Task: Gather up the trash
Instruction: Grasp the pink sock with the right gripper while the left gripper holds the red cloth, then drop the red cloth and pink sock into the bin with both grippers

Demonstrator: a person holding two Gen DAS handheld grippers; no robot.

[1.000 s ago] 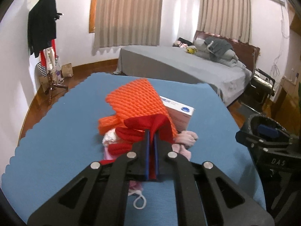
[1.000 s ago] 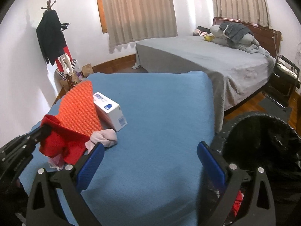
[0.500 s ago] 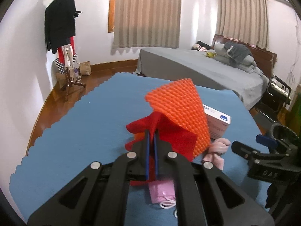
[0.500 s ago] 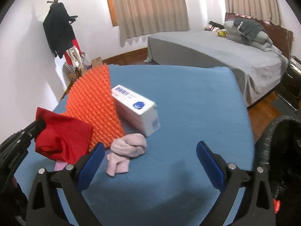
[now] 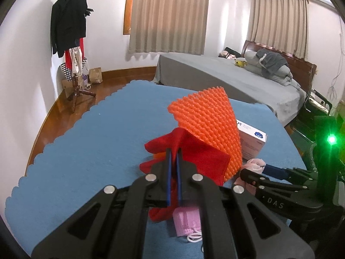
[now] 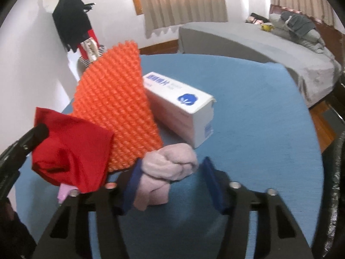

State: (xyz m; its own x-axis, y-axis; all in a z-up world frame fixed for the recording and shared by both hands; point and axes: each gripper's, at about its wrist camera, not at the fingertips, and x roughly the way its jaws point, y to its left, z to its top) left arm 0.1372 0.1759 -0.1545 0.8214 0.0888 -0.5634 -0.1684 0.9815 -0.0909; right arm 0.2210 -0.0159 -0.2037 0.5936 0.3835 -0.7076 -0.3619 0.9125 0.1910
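My left gripper (image 5: 173, 151) is shut on a red cloth (image 5: 204, 161), held just above the blue table (image 5: 97, 151); the cloth hangs at the left of the right wrist view (image 6: 71, 151). Behind it an orange foam net (image 6: 116, 112) leans on a white box (image 6: 181, 112). My right gripper (image 6: 172, 163) is low over the table with its jaws closing around a crumpled pale pink wad (image 6: 170, 168). The left pad touches the wad and the right pad stands just off it. A pink face mask (image 5: 186, 222) lies under the left gripper.
A black bin with a bag (image 6: 336, 183) stands at the table's right edge. Beyond the table are a grey bed (image 5: 226, 79), a coat rack (image 5: 73, 43) by the left wall and a black chair (image 5: 312, 108).
My right gripper has come down and forward onto the pink wad, and its jaws have narrowed from wide apart to around it. The left gripper shifted a little, still holding the red cloth.
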